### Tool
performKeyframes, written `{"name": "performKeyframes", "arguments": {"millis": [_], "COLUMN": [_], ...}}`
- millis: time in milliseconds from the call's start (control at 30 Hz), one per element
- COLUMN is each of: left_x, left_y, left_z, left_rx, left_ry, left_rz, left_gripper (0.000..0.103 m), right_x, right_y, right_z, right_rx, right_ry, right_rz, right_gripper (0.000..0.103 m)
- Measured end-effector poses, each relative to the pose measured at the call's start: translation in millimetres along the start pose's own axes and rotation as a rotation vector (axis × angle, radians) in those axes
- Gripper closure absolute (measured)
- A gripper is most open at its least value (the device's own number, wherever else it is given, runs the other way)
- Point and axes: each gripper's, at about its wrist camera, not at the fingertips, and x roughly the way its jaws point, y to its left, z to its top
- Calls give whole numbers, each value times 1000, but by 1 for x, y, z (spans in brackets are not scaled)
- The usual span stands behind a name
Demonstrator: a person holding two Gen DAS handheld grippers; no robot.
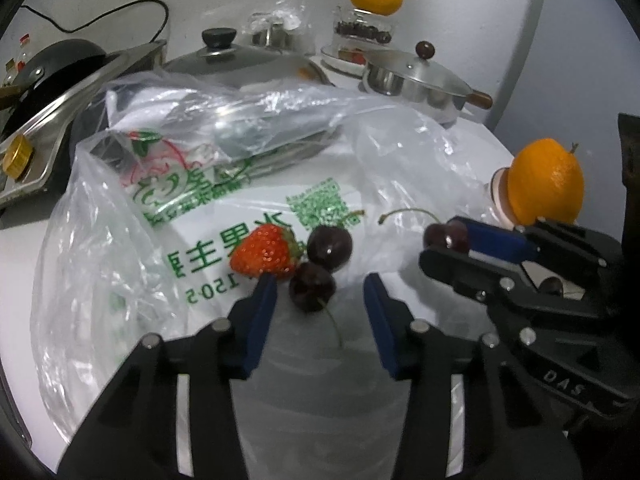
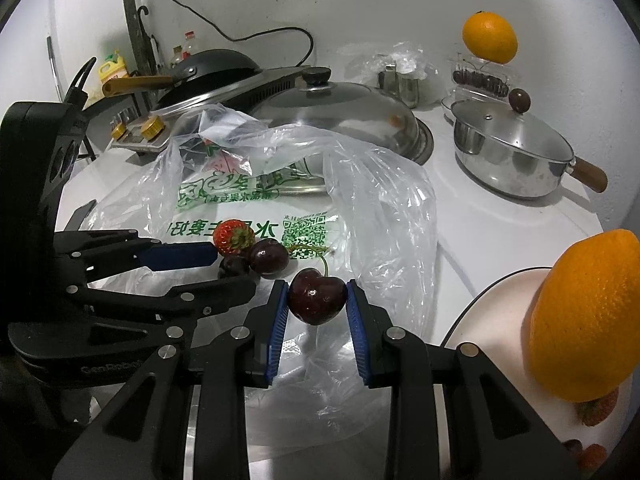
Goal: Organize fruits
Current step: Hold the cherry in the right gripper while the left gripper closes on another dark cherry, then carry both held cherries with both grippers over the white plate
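Dark-red glossy cherry (image 2: pixel 317 295) w/ green stem is clamped between blue pads of right gripper (image 2: pixel 317 300), lifted over the clear printed plastic bag (image 2: pixel 384 200). Left gripper (image 1: pixel 320 292) is unclenched, nothing gripped; its pads flank a second dark cherry (image 1: pixel 312 286), w/ a third cherry (image 1: pixel 330 247) and red strawberry (image 1: pixel 264 256) just beyond, all lying on the bag. Step, I'd judge: sorting fruit off the bag, one piece per tool. Next probably needs the right tool carried to the pale round plate (image 2: pixel 492 300) at right & the left closing squarely on its cherry w/o squashing it. Plate holds a big orange (image 2: pixel 584 312) plus strawberries at its edge. Lidded steel saucepan (image 2: pixel 516 152): contents not visible.
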Motion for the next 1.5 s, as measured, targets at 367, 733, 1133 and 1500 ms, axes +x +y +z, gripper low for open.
{"name": "performKeyframes", "arguments": {"millis": [367,733,1133,1500], "left_x": [7,8,-12,-36], "left_y": [-6,-5,0,-1], "left_z": [-3,-1,-5,-9], "left_rx": [46,54,45,43], "left_ry": [0,-1,-34,-74], "left_rz": [46,20,2,-11], "left_gripper": [63,78,78,78], "right_x": [3,3,-10,-29], "right_y": [0,0,11,23], "right_z": [-1,-1,2,3], "right_rx": [-1,0,-12,-28], "right_ry": [3,3,-14,-34], "right_rz": [4,5,-4,-17], "right_gripper": [72,72,72,72]}}
